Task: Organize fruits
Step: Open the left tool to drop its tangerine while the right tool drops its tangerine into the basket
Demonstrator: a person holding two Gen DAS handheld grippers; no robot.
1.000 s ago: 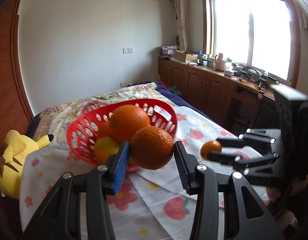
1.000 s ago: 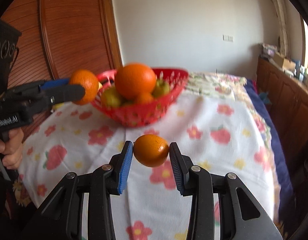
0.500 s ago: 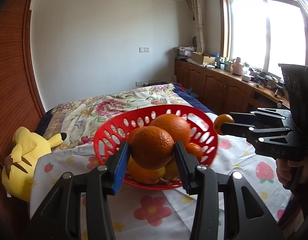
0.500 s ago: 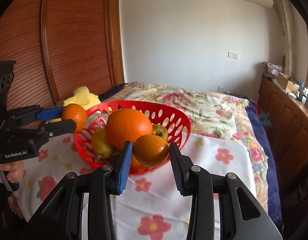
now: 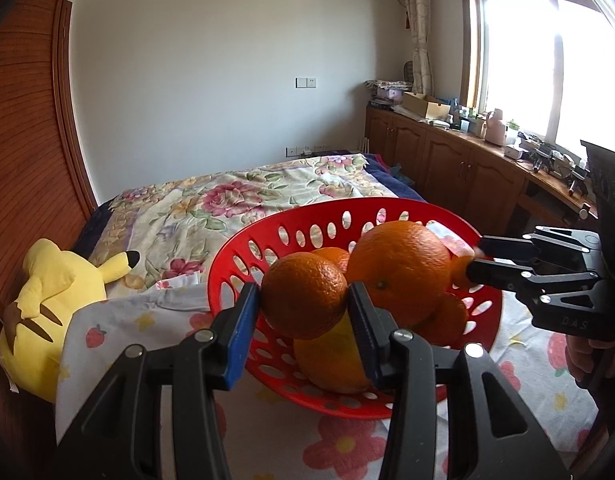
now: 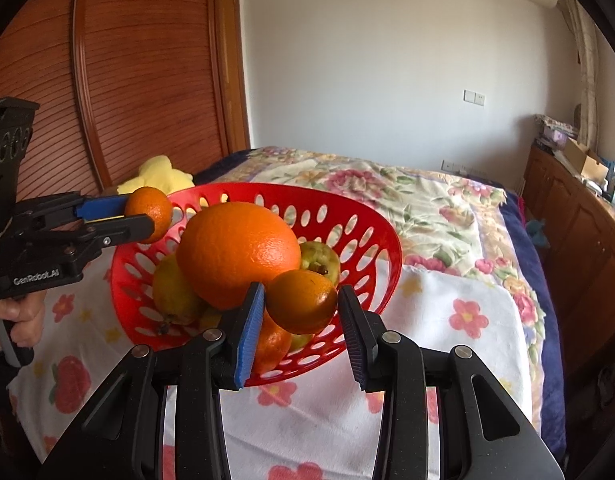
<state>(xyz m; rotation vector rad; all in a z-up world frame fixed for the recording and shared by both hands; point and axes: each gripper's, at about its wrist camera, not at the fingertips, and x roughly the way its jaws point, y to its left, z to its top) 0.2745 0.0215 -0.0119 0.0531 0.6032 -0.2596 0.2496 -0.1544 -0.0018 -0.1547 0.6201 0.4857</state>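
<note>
Both grippers hang over the red basket (image 5: 243, 248) on the bed: the left gripper (image 5: 305, 312) has its jaws clenched on one orange (image 5: 303, 294) above the near rim, the right gripper (image 6: 301, 308) grips a smaller orange (image 6: 303, 300) likewise. One big orange (image 6: 237, 252) tops the pile; flowered cloth (image 6: 447, 320) lies open beside

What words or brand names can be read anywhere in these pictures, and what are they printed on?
"GenRobot.AI": white letters on the black body of the left tool, seen from the right wrist camera.
"DAS": faint raised letters on the body of the right tool, seen from the left wrist camera.
Items on the window counter: too small to read.
</note>
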